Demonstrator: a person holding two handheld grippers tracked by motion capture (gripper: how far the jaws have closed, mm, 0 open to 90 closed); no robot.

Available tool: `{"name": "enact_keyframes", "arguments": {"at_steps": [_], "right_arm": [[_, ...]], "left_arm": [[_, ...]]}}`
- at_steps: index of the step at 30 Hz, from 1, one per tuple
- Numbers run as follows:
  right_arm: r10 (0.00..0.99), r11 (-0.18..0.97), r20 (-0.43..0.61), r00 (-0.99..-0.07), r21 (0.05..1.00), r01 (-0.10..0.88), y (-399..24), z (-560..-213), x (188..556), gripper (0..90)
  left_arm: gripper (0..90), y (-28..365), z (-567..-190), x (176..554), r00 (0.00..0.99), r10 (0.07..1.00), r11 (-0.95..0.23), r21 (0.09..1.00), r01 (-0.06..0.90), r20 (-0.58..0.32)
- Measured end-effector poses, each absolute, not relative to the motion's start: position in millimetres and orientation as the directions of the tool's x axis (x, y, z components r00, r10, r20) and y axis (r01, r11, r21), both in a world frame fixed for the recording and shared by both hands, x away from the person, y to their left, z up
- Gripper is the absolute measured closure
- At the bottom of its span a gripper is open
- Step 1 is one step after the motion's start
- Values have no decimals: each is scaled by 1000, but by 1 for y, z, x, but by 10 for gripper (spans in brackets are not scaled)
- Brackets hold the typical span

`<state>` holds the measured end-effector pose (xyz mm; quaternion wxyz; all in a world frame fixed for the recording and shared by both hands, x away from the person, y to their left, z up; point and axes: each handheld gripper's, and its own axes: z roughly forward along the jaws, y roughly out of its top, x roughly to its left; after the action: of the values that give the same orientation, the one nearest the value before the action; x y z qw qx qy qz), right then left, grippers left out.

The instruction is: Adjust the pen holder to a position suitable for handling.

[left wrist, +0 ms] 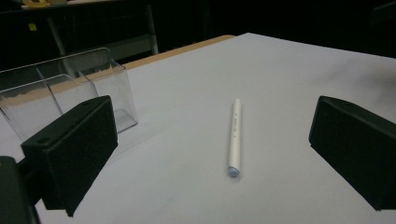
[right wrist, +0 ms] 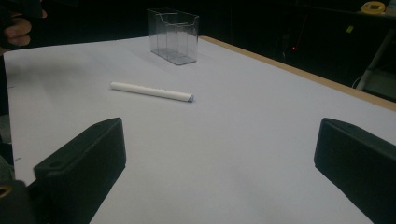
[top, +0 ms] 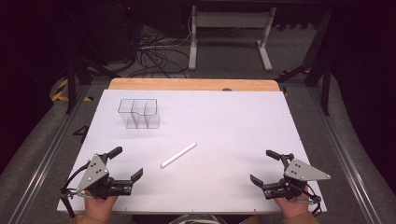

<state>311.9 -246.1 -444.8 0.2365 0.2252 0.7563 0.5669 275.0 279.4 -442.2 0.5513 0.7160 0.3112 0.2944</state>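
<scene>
A white pen (top: 178, 155) lies flat near the middle of the white table, slanting up to the right. A clear plastic organiser (top: 139, 113) with several compartments stands at the back left. My left gripper (top: 126, 162) rests at the front left, jaws spread wide and nothing between them. In the left gripper view the pen (left wrist: 234, 137) lies ahead between the jaws and the organiser (left wrist: 65, 91) stands to the left. My right gripper (top: 263, 166) sits at the front right, open and empty. From the right gripper view the pen (right wrist: 151, 91) and the organiser (right wrist: 173, 35) lie farther off.
The white table top (top: 233, 121) has a wooden strip (top: 194, 84) along its far edge. Beyond it stand a white desk frame (top: 229, 35) and a tangle of cables (top: 154, 56) on the floor. Metal rails run along both sides of the table.
</scene>
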Motion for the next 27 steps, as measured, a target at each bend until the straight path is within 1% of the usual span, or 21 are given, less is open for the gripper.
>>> {"name": "enact_keyframes", "arguments": {"at_steps": [2, 8, 15, 27], "right_arm": [[605, 248, -88, -791, 965, 82, -246, -445, 313, 30], [602, 272, -115, -790, 960, 68, -242, -445, 313, 32], [595, 279, -113, -795, 957, 73, -241, -447, 311, 38], [594, 276, -100, -798, 957, 85, -243, -448, 311, 42]], "left_arm": [[18, 279, -442, 275, 632, 771, -202, 971, 124, 79], [17, 281, -442, 275, 640, 765, -192, 974, 124, 69], [28, 282, -440, 276, 647, 761, -176, 975, 133, 49], [30, 279, -437, 278, 652, 756, -190, 973, 128, 61]]}}
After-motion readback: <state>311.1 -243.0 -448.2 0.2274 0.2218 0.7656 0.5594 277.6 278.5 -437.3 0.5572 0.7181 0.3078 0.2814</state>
